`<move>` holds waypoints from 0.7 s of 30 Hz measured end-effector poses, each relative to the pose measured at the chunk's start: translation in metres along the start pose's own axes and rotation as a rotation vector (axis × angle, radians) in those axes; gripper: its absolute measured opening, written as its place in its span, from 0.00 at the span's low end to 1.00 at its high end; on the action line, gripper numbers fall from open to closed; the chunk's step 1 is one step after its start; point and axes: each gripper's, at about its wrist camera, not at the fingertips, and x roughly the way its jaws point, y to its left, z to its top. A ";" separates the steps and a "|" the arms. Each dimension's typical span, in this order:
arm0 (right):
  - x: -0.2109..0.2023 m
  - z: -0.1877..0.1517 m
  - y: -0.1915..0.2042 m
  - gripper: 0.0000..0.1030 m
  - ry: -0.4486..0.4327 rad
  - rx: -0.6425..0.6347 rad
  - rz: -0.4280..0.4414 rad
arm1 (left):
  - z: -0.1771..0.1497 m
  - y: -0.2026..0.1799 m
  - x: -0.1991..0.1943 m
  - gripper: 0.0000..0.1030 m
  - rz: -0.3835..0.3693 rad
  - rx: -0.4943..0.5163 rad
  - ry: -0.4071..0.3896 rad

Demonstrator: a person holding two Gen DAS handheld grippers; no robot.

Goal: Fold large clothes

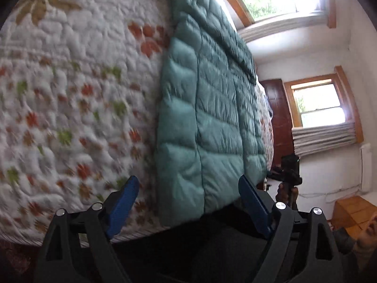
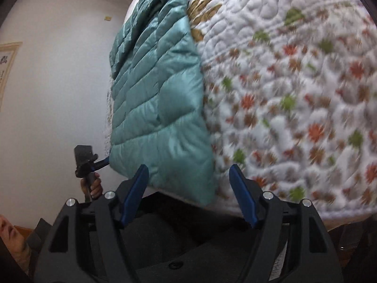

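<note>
— Where's the jacket?

— The teal puffer jacket (image 1: 207,108) lies flat on the bed, on top of a white quilt (image 1: 70,99) printed with red and green leaves. It looks folded into a long, narrow shape with its near end reaching the bed's edge, close to both claws.

— And the left claw?

— The left claw (image 1: 188,202) hangs just off the edge of the bed with its blue fingers (image 1: 123,202) spread wide apart — nothing between them. The jacket's near corner sits ahead of the gap, not touched.

— The right one?

— The right claw (image 2: 189,195) is the same: fingers well apart, empty, poised at the bed's edge with the jacket's corner in front of it. From the left wrist view it appears small off to the side, gripped by a hand (image 1: 286,192).

— Anything else in the room?

— Two windows (image 1: 315,103) with wooden frames on a white wall, and a wooden box (image 1: 353,210) on the floor. The quilt is blurred in both views.
</note>
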 end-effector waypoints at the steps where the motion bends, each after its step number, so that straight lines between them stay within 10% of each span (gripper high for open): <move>1: 0.004 -0.003 0.000 0.69 0.004 -0.002 0.011 | -0.002 -0.001 0.007 0.84 0.003 0.004 0.018; 12: 0.019 -0.001 0.004 0.65 0.015 0.002 0.095 | 0.000 0.003 0.009 0.82 -0.024 -0.037 0.032; 15: 0.014 -0.002 -0.001 0.57 0.015 0.003 0.115 | -0.004 0.009 0.010 0.34 -0.022 -0.070 0.069; 21: 0.018 -0.002 0.003 0.26 0.003 -0.023 0.125 | -0.017 0.014 0.006 0.15 -0.053 -0.097 0.037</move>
